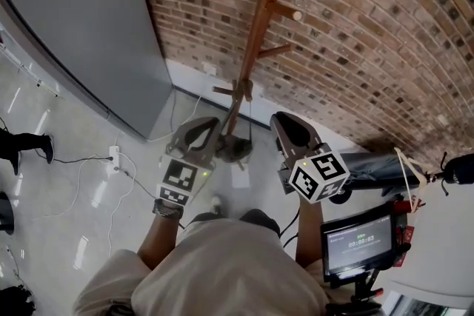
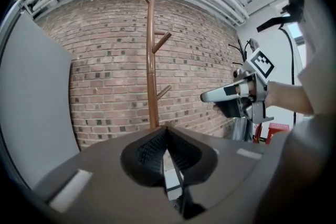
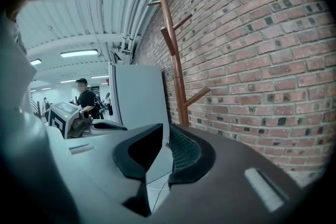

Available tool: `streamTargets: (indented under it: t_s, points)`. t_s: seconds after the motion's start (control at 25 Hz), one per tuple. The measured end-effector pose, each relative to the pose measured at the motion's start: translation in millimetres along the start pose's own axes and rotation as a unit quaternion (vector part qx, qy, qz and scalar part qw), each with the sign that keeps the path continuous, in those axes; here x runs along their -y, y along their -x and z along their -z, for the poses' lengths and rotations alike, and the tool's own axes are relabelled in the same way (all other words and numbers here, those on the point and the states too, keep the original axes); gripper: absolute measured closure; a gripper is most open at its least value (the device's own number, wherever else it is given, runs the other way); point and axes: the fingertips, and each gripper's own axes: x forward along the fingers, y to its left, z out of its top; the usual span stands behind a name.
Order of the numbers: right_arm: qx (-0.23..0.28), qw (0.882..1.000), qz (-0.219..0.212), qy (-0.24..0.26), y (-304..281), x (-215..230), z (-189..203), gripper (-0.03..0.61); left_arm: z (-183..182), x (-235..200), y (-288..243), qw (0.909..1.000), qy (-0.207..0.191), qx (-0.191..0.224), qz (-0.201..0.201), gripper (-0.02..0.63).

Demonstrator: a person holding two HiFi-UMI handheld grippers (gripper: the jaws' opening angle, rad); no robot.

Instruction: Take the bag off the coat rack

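item 1, coat rack [image 1: 259,26]: a brown wooden pole with slanting pegs. it runs from the upper centre of the head view down to mid-frame, in front of a brick wall [image 1: 355,48]. a grey panel [image 1: 81,18] fills the upper left.

item 2, bag [image 1: 237,148]: we take this to be the small grey lump low in the centre of the head view, at the lower end of the pole and between the two tools. thin straps [image 1: 251,118] seem to rise from it to the lowest pegs [image 1: 243,90] (we cannot tell whether it hangs free or rests on the floor). neither gripper view shows it.

item 3, left gripper [image 1: 215,122]: clenched, with nothing between its pads. it sits left of the bag and points at the pole.

item 4, right gripper [image 1: 281,118]: released, its jaws a little apart with only the pale floor [image 3: 157,186] showing in the gap. it sits right of the bag and touches neither bag nor rack.
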Motion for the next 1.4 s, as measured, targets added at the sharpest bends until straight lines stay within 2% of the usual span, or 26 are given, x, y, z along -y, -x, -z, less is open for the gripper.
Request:
streamTargets:
  t_s: [0.16,0.52,0.8,1.08,1.28,1.4]
  points:
    - [-0.017,1.0,0.001,-0.006,-18,15,16,0.535,19,-1,-12,0.9996,0.014,-0.019,0.013,0.612]
    - [-0.064,0.997,-0.033,-0.024,-59,39,55,0.492,65,-9,-46,0.9969,0.037,-0.07,0.001,0.581]
    - [-0.091,0.994,-0.047,-0.031,-92,55,75,0.466,100,-14,-84,0.9927,0.034,-0.116,0.002,0.543]
    - [-0.127,0.989,-0.074,-0.013,-121,54,99,0.44,133,-7,-117,0.9907,0.05,-0.125,0.022,0.49]
    - [-0.153,0.985,-0.079,0.008,-133,52,118,0.419,151,-4,-137,0.9893,0.055,-0.134,0.021,0.486]
    - [-0.165,0.983,-0.08,0.008,-139,52,126,0.423,157,-2,-144,0.9887,0.072,-0.13,0.023,0.486]
